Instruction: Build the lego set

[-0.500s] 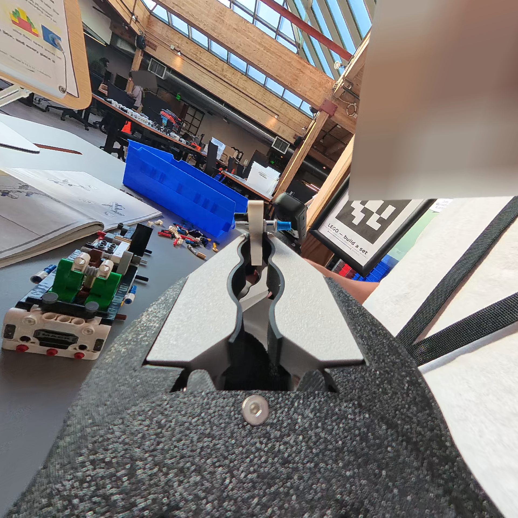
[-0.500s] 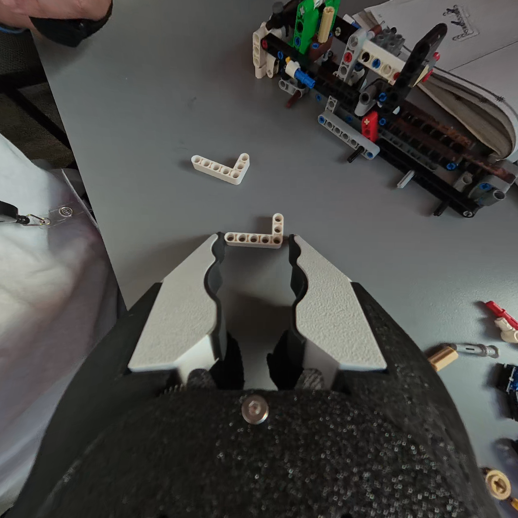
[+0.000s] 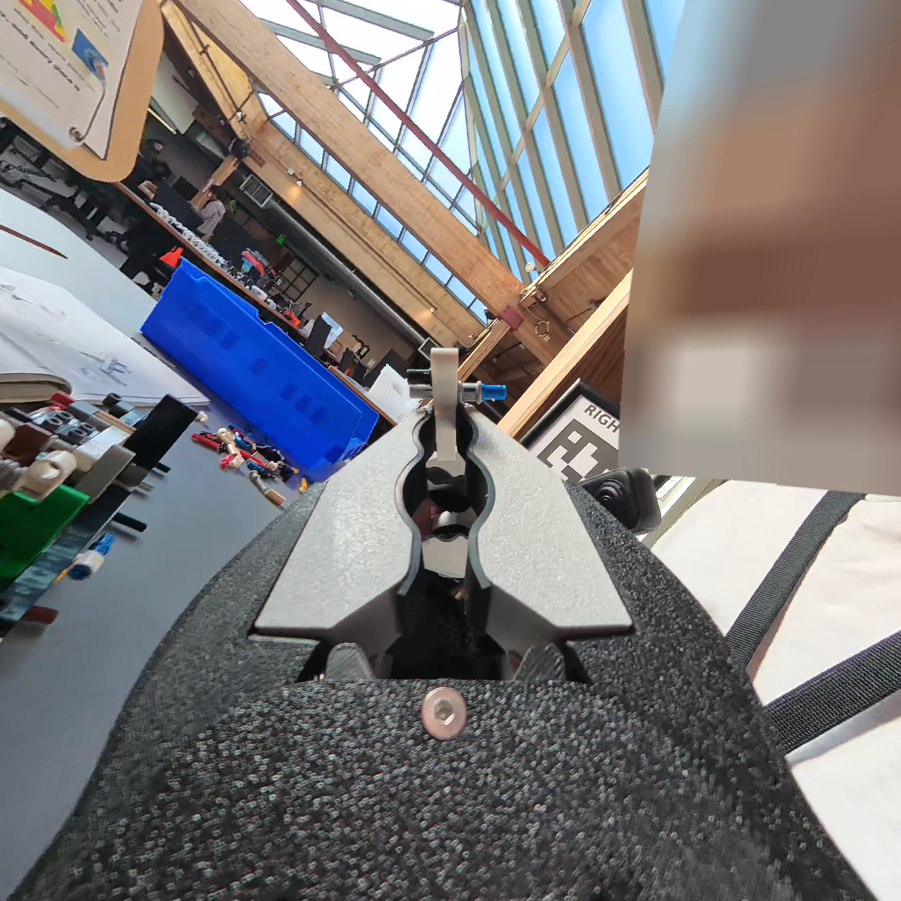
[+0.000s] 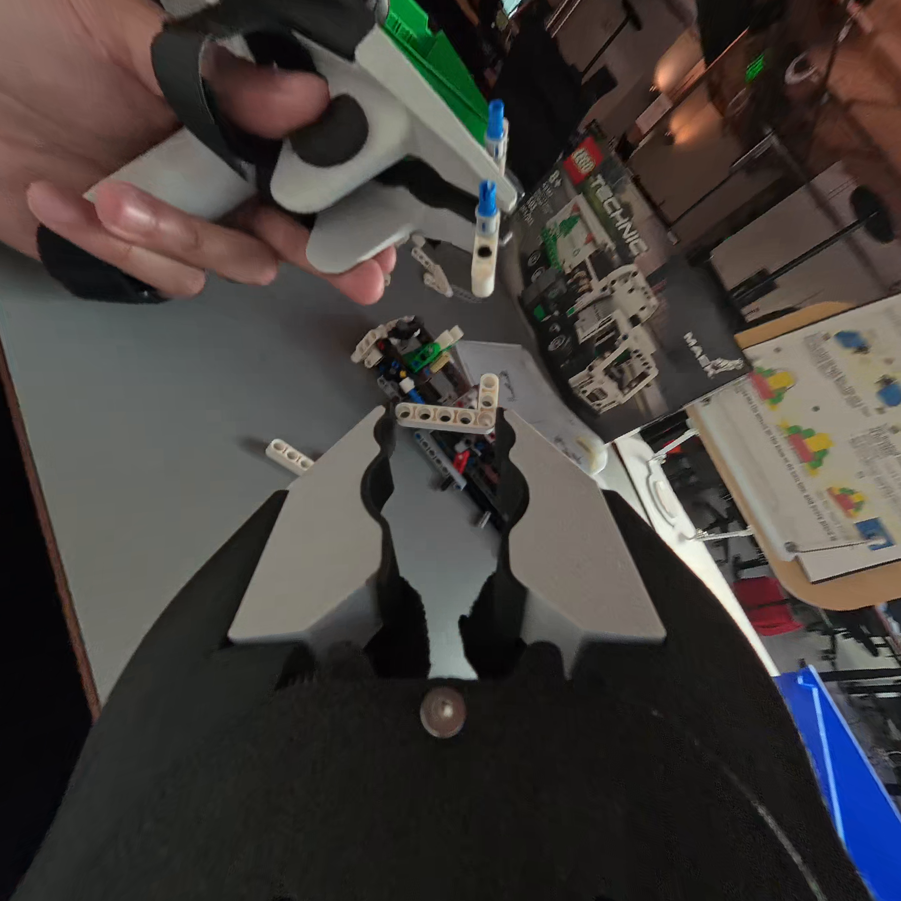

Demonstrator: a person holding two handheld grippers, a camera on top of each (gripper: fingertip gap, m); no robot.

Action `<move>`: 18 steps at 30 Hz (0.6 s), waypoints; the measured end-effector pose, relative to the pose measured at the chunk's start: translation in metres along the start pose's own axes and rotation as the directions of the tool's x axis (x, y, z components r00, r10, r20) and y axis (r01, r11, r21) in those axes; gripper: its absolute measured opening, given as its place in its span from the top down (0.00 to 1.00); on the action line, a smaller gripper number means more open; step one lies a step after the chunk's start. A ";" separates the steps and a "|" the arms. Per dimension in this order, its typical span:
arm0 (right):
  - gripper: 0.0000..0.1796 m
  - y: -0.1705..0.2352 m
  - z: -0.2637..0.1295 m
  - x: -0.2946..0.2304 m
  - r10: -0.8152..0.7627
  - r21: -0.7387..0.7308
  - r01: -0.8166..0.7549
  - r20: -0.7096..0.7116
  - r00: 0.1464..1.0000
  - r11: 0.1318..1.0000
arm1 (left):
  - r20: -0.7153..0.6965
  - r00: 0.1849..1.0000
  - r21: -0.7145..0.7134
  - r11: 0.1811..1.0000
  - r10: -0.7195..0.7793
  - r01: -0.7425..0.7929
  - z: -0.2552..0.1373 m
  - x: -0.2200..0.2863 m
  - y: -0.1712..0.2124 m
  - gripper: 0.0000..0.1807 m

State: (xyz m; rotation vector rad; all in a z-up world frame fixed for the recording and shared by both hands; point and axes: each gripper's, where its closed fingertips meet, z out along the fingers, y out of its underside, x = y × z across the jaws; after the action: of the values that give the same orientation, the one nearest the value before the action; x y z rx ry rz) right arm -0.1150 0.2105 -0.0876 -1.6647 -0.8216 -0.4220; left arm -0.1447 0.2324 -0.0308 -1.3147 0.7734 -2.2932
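My left gripper (image 3: 444, 414) is shut on a white beam (image 3: 443, 380) with blue pins (image 3: 492, 390), held in the air with the beam's end sticking past the fingertips. My right gripper (image 4: 446, 420) is shut on a white L-shaped beam (image 4: 443, 417), gripped by its ends and lifted off the grey table (image 4: 195, 390). In the right wrist view the left gripper (image 4: 502, 195) and its pinned beam (image 4: 485, 263) sit above and beyond the L-beam, apart from it. The partly built truck model (image 4: 424, 370) lies on the table below; it also shows in the left wrist view (image 3: 44, 492).
A second white L-beam (image 4: 290, 453) lies on the table to the left. The set's box (image 4: 609, 312), a clipboard with sheets (image 4: 829, 439), the open manual (image 3: 58, 341), a blue bin (image 3: 258, 385) and loose parts (image 3: 244, 453) ring the work area. A hand (image 4: 122, 146) holds the left gripper.
My right gripper has closed on the L-beam and lifted it off the table, tilting up toward the left gripper. The left gripper has tilted upward, still holding its pinned beam.
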 end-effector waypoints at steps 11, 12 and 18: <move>0.78 -0.033 -0.001 0.010 -0.096 0.104 0.109 -0.119 0.988 0.989 | -0.092 0.995 -0.001 0.999 0.040 -0.040 0.011 0.014 0.003 0.98; 0.78 -0.034 -0.001 0.009 -0.107 0.104 0.119 -0.119 0.987 0.987 | -0.088 0.995 0.001 0.999 0.038 -0.038 0.012 0.013 0.003 0.98; 0.78 -0.036 0.000 0.011 -0.093 0.117 0.108 -0.129 0.987 0.987 | -0.092 0.994 0.001 0.998 0.056 -0.056 0.014 0.013 0.003 0.98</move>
State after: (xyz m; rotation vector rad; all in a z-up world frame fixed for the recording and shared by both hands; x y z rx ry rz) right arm -0.1336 0.2166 -0.0551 -1.4720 -0.8261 -0.5282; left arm -0.1387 0.2194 -0.0184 -1.1806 0.8311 -2.3225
